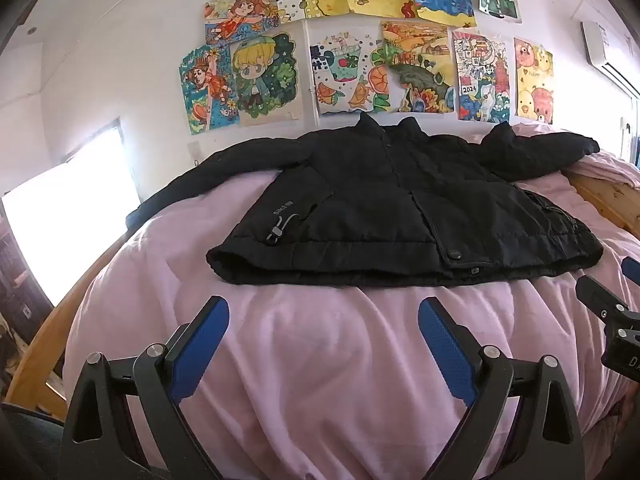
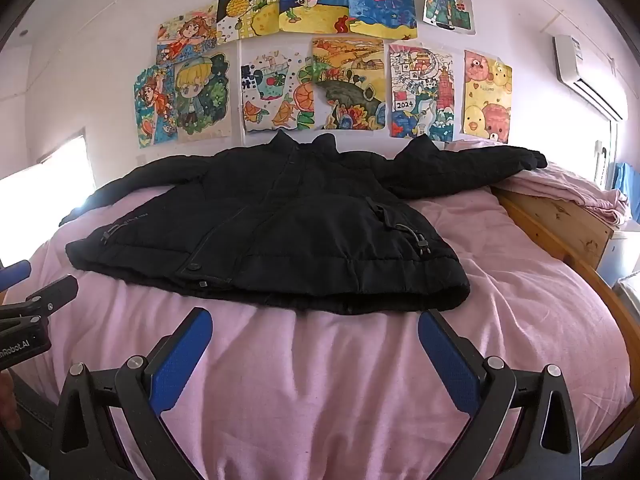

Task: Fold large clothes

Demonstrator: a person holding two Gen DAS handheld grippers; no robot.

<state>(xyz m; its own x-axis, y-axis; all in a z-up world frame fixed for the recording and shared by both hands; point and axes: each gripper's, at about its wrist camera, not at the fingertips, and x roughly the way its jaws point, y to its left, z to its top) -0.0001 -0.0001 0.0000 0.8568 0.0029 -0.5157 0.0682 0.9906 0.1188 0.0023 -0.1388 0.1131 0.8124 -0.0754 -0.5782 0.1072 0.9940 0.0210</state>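
One black jacket [image 1: 400, 208] lies flat; drawing [image 2: 420, 96] reads "2024".

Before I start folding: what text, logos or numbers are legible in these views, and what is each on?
"2024": drawing on the wall.
"nRobot.AI", cut off at the frame edge: left gripper body.
Small print on the jacket chest: upside down, too blurred to read.
Characters atop the pineapple drawing: too small to read.

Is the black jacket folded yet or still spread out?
Spread. The black jacket lies flat on the pink bedcover, both sleeves stretched sideways, hem toward the grippers.
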